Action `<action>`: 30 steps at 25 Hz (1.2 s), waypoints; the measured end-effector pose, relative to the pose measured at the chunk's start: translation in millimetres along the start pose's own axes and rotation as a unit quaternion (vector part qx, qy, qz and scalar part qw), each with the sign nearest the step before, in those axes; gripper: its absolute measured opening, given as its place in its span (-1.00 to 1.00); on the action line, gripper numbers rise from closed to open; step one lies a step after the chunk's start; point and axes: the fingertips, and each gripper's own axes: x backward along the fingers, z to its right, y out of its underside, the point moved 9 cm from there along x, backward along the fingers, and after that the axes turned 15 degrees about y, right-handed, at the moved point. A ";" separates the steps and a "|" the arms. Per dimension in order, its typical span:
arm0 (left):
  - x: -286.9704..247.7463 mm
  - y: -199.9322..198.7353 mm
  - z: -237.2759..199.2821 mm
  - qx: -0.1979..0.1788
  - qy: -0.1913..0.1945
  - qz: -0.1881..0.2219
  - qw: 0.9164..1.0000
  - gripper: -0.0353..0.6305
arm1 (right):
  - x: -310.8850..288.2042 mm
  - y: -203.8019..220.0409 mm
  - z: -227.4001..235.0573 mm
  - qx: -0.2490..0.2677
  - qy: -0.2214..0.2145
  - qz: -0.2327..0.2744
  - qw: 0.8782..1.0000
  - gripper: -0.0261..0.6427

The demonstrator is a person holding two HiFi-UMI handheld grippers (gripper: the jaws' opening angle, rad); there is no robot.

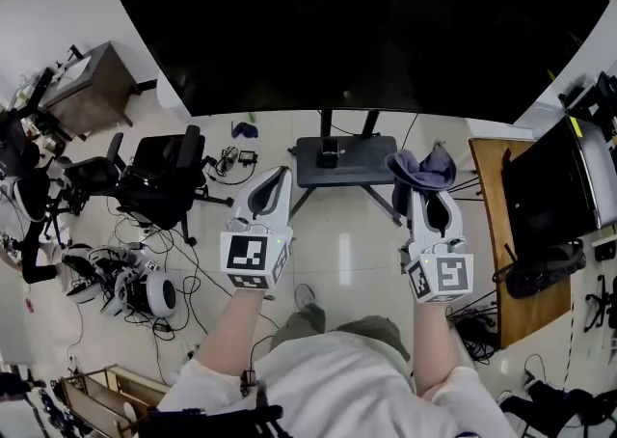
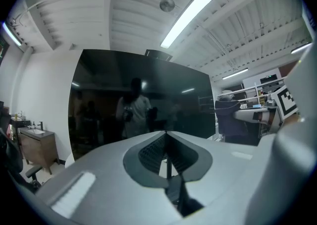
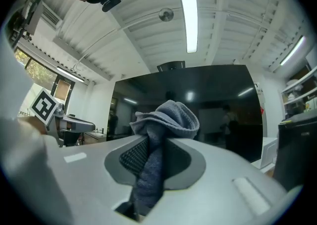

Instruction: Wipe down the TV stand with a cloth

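- Your right tool [image 1: 429,197] is clamped on the middle of the cloth [image 3: 166,120]. A bunched end sticks out past the jaws, probably left there as the wiping face.
- Your left tool [image 2: 167,137] has its jaws together on nothing. It looks like you're just keeping it out of the way.
- The stand [image 1: 339,158] sits on the floor under the TV [image 1: 357,21], ahead and between both tools. The cloth isn't on it yet.
- Both forearms reach forward side by side, tools roughly level and aimed at the TV.

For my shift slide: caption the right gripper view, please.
Right tongs shut on a grey cloth, facing the dark TV screen.
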 end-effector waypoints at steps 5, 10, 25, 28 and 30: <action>-75.5 39.1 -65.0 0.002 0.005 -0.011 1.000 -0.69 | -89.4 45.1 5.8 0.007 0.006 -0.017 1.000 -0.70; -124.9 59.4 -80.0 0.011 0.009 -0.022 1.000 -0.69 | -136.4 63.2 22.5 0.011 -0.003 -0.018 1.000 -0.70; -258.4 312.6 -74.1 -0.016 -0.043 -0.021 0.999 -0.68 | -205.1 341.1 125.0 -0.004 -0.015 0.009 1.000 -0.70; -275.4 398.4 -93.2 -0.033 -0.055 -0.025 0.998 -0.68 | -218.3 433.1 125.0 -0.005 -0.001 0.009 1.000 -0.70; -280.7 448.0 -100.7 -0.033 -0.064 -0.023 0.997 -0.68 | -223.3 488.7 123.7 -0.004 0.003 0.006 1.000 -0.70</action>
